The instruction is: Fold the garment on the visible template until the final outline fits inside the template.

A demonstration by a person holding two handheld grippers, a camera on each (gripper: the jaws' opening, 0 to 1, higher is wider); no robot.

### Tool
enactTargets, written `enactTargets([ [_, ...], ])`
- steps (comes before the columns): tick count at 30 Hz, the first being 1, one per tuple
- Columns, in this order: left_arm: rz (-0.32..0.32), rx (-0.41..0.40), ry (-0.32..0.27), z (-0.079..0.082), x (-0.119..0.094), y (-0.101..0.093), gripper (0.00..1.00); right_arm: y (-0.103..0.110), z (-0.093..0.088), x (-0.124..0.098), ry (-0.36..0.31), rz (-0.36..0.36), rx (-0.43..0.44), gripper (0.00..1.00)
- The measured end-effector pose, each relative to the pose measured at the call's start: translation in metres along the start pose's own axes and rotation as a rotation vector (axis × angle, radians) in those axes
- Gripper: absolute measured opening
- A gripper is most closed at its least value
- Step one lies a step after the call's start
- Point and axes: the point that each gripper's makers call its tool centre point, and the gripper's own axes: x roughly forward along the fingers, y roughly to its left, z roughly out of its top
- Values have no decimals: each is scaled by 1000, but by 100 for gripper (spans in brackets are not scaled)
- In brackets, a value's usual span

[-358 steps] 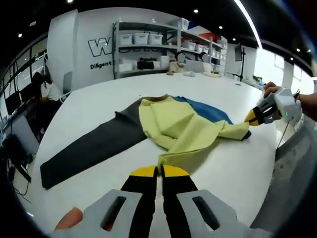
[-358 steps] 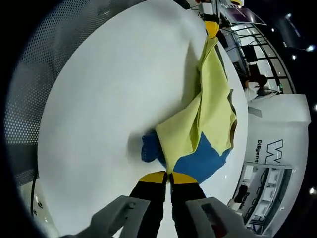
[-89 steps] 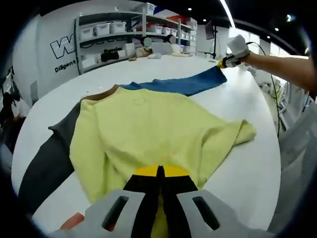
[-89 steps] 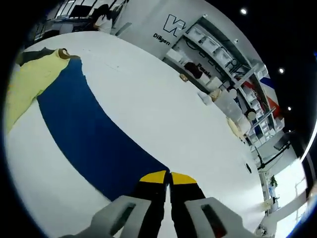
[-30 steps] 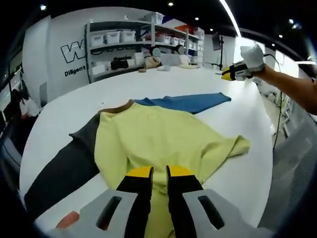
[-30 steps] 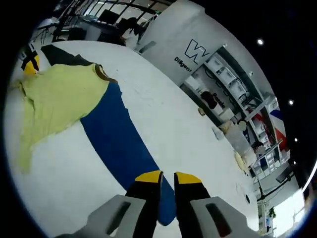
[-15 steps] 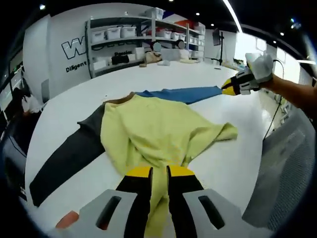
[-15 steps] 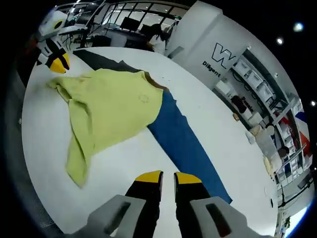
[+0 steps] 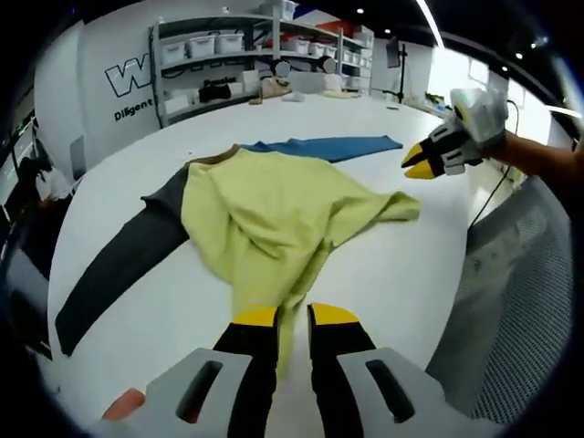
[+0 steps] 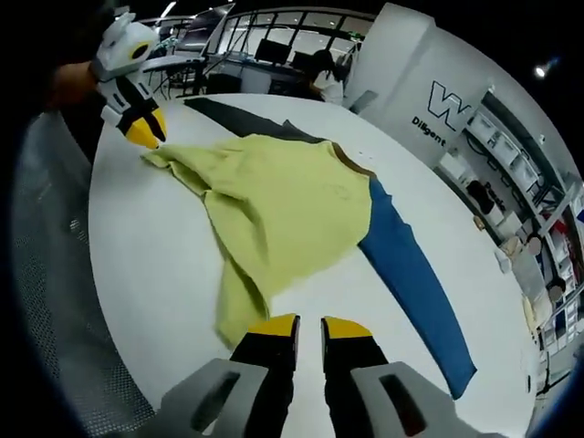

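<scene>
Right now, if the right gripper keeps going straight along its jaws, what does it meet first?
Most likely the yellow corner of the garment lying just ahead of the right gripper, whose jaws stand slightly apart. Depth is unclear: it may be hovering above the white table and pass over the cloth.

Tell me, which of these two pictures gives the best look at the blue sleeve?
The right gripper view: there the blue sleeve stretches full length across the white table, shoulder to cuff. In the left gripper view the blue sleeve lies far off behind the yellow body, flattened to a thin strip.
</scene>
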Motion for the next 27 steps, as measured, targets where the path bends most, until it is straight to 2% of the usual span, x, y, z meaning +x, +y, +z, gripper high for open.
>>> enactTargets([
  [6, 5, 58, 95, -22, 3, -1, 12, 16, -2, 0, 23, 45, -16, 8],
  [10, -3, 60, 158, -38, 8, 2, 15, 22, -4, -1, 33, 71, -7, 9],
  [14, -5, 81, 163, -37, 11, 3, 16, 23, -5, -3, 29, 92, 28, 10],
  [17, -7, 115, 187, -41, 14, 4, 16, 27, -8, -2, 39, 119, 50, 11],
  [27, 3, 105, 157, -39, 16, 11, 12, 30, -13, 8, 52, 155, 97, 11],
])
